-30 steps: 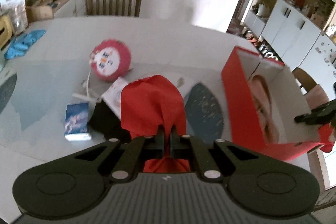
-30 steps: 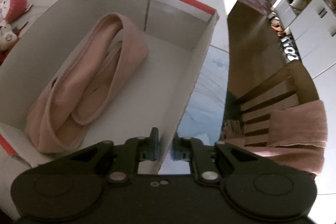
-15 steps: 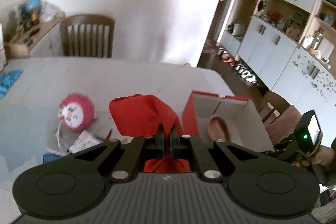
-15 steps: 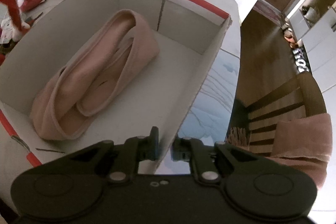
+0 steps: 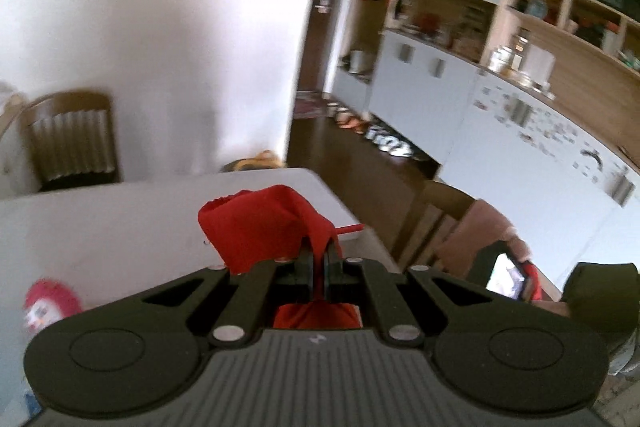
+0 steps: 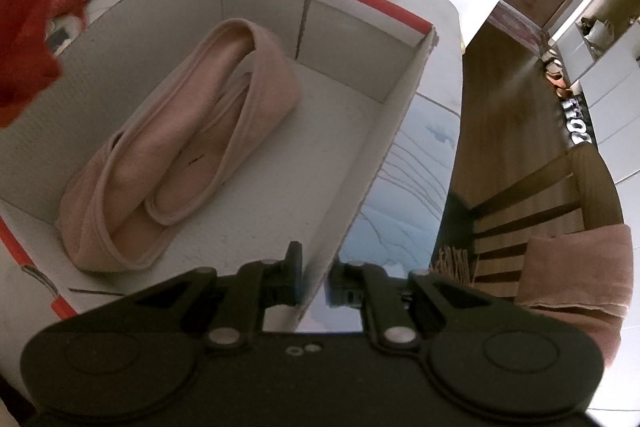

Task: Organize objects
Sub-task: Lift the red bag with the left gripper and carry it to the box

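One pink cloth (image 6: pixel 192 147) lies boxed; my left claw (image 5: pixel 319 261) pinches the red cloth (image 5: pixel 260 227) aloft, my right claw (image 6: pixel 316 283) clamps the box wall (image 6: pixel 384 163); tabletop (image 5: pixel 100 227) toy (image 5: pixel 50 305) remains.

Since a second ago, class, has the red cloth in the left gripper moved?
Yes. The red cloth, clamped in the left gripper, has lifted off the table and now enters the right wrist view's top-left corner, beside the box.

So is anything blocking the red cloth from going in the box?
Nothing visible. The box is open on top, with only a pink cloth lying inside. The red cloth hangs by its left edge, with room beside the pink one.
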Demonstrator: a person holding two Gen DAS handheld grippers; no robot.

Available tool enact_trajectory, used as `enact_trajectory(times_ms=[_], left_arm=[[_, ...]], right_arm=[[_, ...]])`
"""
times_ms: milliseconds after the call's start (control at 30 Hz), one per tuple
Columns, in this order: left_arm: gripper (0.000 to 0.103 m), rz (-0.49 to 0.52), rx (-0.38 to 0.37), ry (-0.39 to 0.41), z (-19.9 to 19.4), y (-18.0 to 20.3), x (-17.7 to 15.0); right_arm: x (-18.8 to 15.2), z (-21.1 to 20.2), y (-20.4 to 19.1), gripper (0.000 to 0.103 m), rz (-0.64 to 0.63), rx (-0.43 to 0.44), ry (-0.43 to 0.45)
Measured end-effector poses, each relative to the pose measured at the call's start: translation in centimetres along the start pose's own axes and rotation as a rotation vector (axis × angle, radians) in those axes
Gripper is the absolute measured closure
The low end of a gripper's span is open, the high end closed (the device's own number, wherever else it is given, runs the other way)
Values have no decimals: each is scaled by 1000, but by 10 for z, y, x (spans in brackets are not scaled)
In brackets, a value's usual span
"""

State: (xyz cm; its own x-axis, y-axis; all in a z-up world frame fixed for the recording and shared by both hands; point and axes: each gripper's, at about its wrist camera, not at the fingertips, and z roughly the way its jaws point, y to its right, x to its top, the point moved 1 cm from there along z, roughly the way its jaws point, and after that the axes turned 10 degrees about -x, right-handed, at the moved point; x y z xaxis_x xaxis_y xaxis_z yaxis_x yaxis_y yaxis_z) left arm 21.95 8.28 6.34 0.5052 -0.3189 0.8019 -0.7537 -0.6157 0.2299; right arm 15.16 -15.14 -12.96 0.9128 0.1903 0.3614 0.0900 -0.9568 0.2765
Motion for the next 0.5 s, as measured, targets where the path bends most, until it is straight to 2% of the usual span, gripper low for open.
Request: enact_trajectory(times_ms=[300,367,500], left_arm=[[99,61,-136,-56,66,38,9],[99,53,-146,-57,76,38,11],[99,-26,-170,-68,97,18,2]], right_arm=[[1,1,0,93,3,1,-4],[1,1,0,93,5,1,-5],[1,1,0,93,3,2,-4]])
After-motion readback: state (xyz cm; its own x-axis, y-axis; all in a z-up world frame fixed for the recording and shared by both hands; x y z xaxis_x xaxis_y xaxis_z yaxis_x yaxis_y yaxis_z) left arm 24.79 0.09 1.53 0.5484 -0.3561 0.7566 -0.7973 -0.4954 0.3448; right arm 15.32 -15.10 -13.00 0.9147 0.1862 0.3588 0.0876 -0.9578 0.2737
